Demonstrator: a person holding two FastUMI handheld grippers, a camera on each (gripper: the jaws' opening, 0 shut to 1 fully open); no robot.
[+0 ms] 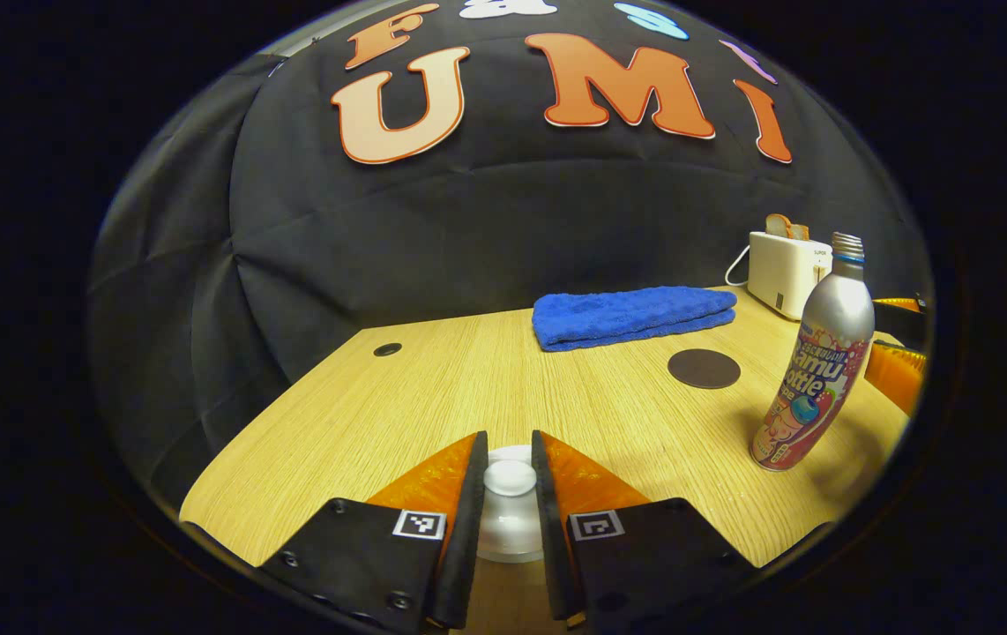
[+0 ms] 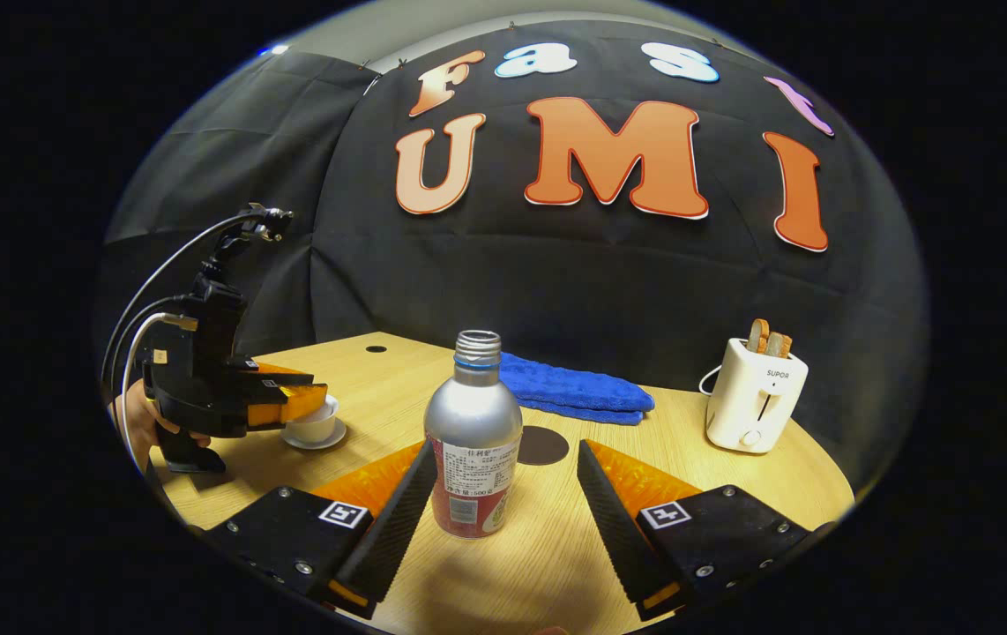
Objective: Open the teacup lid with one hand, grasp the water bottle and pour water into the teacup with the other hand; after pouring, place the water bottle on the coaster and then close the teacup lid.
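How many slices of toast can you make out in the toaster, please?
2, standing side by side in the slots on top of the white toaster at the table's far right corner; more could be hidden inside.

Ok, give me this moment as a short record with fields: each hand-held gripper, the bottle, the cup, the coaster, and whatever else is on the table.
left hand-held gripper: fingers close around the cup lid's knob
right hand-held gripper: open, fingers either side of the bottle, not touching
bottle: upright on the table, uncapped
cup: on a saucer, lid on
coaster: bare, behind the bottle
other: blue towel, white toaster
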